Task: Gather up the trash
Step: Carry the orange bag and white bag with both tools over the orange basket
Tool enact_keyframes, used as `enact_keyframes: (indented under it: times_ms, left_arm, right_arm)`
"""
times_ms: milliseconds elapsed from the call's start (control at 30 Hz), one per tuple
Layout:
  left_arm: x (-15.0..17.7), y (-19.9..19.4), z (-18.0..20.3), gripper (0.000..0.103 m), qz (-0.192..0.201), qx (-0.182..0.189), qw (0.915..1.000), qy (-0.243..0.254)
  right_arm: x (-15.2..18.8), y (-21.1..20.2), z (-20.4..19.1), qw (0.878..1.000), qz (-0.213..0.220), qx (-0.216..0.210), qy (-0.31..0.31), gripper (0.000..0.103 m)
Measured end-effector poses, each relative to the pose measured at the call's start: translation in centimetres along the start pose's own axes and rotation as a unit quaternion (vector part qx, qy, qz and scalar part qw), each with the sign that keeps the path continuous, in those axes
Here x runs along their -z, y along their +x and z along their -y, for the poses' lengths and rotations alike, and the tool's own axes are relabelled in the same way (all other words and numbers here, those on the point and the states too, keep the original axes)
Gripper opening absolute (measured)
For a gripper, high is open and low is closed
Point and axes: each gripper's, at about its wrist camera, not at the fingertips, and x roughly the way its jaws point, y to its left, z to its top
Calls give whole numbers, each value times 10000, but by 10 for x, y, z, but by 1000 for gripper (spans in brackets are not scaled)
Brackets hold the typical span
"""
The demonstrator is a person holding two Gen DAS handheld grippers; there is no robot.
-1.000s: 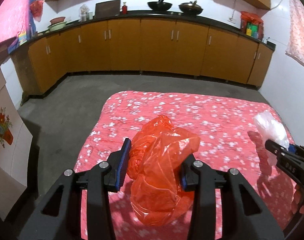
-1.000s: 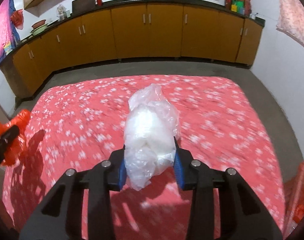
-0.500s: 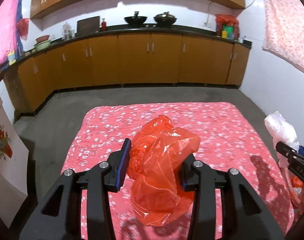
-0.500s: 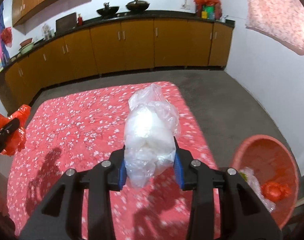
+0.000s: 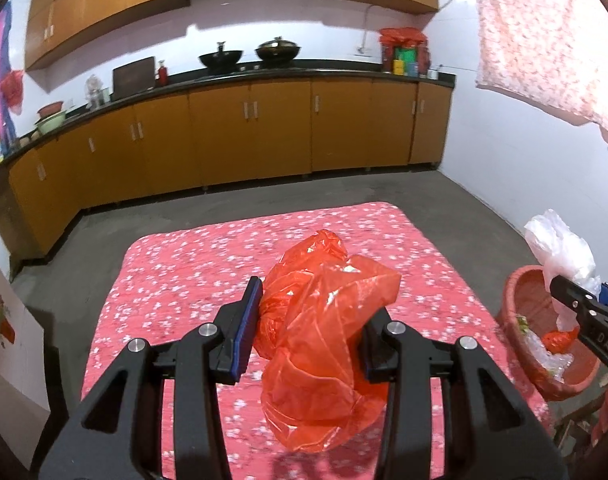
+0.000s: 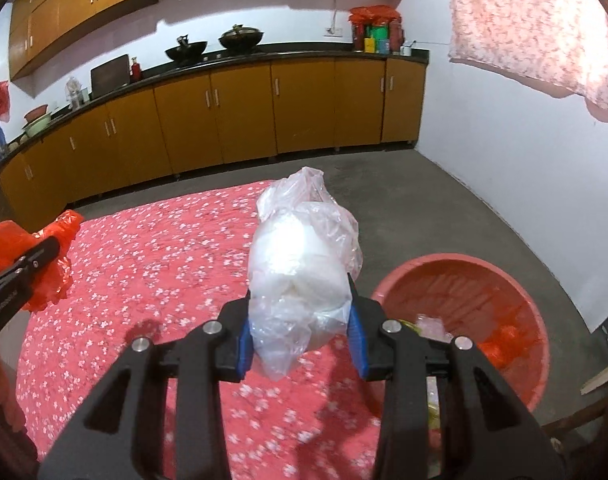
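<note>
My left gripper [image 5: 310, 324] is shut on a crumpled red plastic bag [image 5: 324, 344] and holds it above the red flowered tablecloth [image 5: 183, 272]. My right gripper [image 6: 299, 324] is shut on a clear white plastic bag [image 6: 299, 268], held above the table's right side, just left of a red basin [image 6: 516, 292]. The basin holds scraps of red and clear plastic. The basin [image 5: 520, 292] and the white bag [image 5: 560, 244] also show at the right edge of the left wrist view. The red bag [image 6: 27, 256] shows at the left of the right wrist view.
The table [image 6: 123, 280] stands on a grey concrete floor [image 6: 444, 200]. Brown kitchen cabinets [image 5: 243, 136] with woks on the counter run along the far wall. A white wall [image 6: 524, 160] with a hanging pink cloth [image 6: 536, 28] is at the right.
Both grippers have swung to the right with their bags still held. The red basin has come into view, and the right gripper now sits close beside it.
</note>
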Motion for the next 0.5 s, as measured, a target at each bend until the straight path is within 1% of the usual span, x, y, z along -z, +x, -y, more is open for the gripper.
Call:
enact_keyframes:
  times_ms: [167, 500]
  left_arm:
    - [2, -1, 25, 42, -10, 183, 9997, 184]
    - [10, 1, 68, 42, -91, 492, 9976, 476]
  right_arm:
    - [10, -10, 20, 9999, 15, 79, 115, 38]
    - [24, -15, 54, 9990, -27, 311, 324, 38]
